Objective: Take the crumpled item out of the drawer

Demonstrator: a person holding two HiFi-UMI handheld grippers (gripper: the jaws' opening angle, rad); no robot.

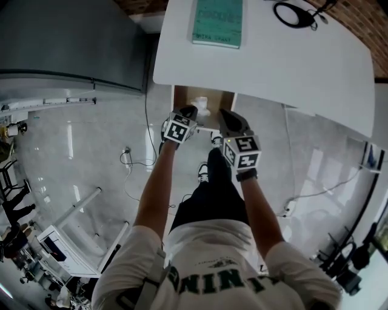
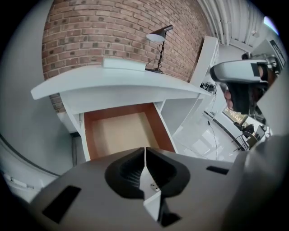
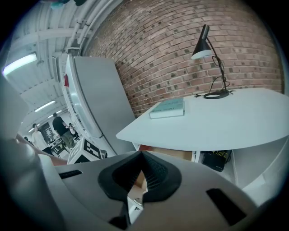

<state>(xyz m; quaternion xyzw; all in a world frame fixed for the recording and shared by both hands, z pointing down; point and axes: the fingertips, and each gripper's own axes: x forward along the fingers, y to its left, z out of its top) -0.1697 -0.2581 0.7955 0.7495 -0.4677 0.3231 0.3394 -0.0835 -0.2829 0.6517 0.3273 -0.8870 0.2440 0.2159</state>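
Note:
The drawer (image 1: 182,97) stands pulled out under the white desk (image 1: 303,66). A white crumpled item (image 1: 202,106) lies at its front, seen only in the head view. My left gripper (image 1: 190,112) hovers just left of the item at the drawer's front edge, shut with nothing between its jaws. In the left gripper view the gripper (image 2: 144,150) hides the item, and only the drawer's bare tan floor (image 2: 119,133) shows. My right gripper (image 1: 223,114) hangs right of the item, its jaws (image 3: 140,157) a narrow slit apart and holding nothing.
A green book (image 1: 217,21) and a black desk lamp (image 1: 295,13) sit on the desk. A grey cabinet (image 1: 66,42) stands to the left. Cables (image 1: 130,158) lie on the glossy floor. My legs are directly below the drawer.

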